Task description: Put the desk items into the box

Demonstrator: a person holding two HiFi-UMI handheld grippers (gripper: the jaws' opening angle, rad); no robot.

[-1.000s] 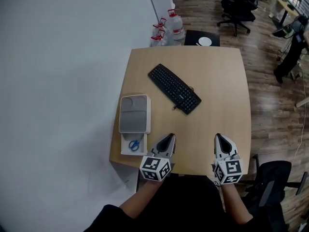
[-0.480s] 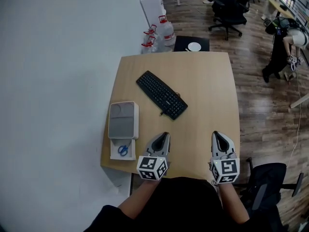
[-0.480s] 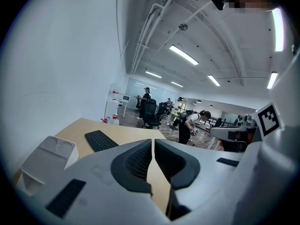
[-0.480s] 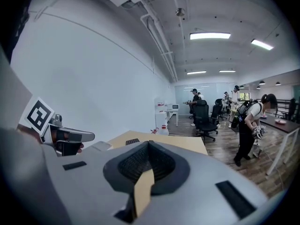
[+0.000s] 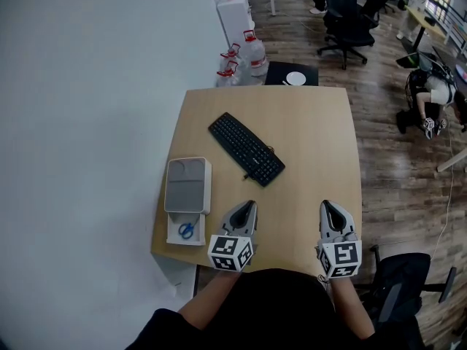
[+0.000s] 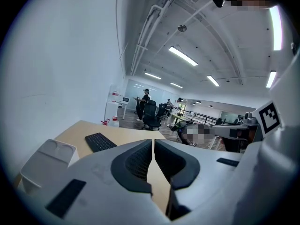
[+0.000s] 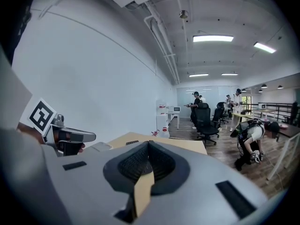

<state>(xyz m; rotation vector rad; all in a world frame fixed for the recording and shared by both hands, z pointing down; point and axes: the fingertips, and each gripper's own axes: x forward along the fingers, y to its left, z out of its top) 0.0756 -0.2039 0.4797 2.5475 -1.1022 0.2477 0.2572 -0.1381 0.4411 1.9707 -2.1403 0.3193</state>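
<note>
A black keyboard [image 5: 246, 150] lies slantwise in the middle of the wooden desk [image 5: 314, 137]. At the desk's left edge stands a white box [image 5: 172, 232], its far part covered by a grey lid [image 5: 187, 185]. Blue scissors [image 5: 186, 230] lie in its uncovered near part. My left gripper [image 5: 249, 204] and right gripper [image 5: 326, 204] hover side by side over the desk's near edge, both shut with nothing in them. The left gripper view shows the keyboard [image 6: 99, 141] and the box [image 6: 49, 156] ahead to the left of the jaws' tip [image 6: 153, 141].
A white wall runs along the left of the desk. Water jugs [image 5: 244, 53] and a black stool [image 5: 292, 75] stand beyond the far edge. Office chairs [image 5: 346, 20] and a bent-over person [image 5: 430, 97] are on the wooden floor at right. A black chair [image 5: 405, 283] is at my right.
The head view has shifted, so the desk and box sit a little lower and further left in the picture. Both grippers have stayed shut at the near edge.
</note>
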